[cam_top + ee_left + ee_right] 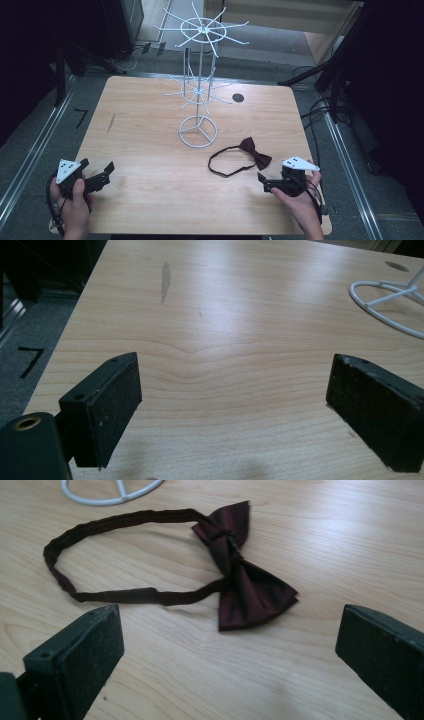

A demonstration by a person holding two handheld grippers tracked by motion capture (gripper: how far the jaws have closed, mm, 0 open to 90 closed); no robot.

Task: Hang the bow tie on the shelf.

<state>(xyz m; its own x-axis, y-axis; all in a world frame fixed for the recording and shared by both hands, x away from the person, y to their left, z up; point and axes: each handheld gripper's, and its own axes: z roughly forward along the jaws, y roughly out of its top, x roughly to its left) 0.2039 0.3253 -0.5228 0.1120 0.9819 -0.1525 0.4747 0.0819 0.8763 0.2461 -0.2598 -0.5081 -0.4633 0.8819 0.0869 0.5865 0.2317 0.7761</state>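
A dark maroon bow tie [255, 152] with its strap in a loop lies flat on the wooden table [145, 150], right of centre. My right gripper [263, 182] is open just in front of it, a hand's width short of the bow. In the right gripper view the bow tie [250, 587] lies beyond the open right gripper [230, 612], with nothing between the jaws. At the table's front left corner my left gripper [97, 168] is open and empty. In the left gripper view the left gripper [235, 365] points over bare wood.
A white wire display rack [199, 90] with two tiers of spoked arms stands mid-table on a ring base [198, 131], just behind the bow tie. Its ring base [385, 295] appears in the left gripper view's upper right. A dark round hole [238, 97] marks the table's far side.
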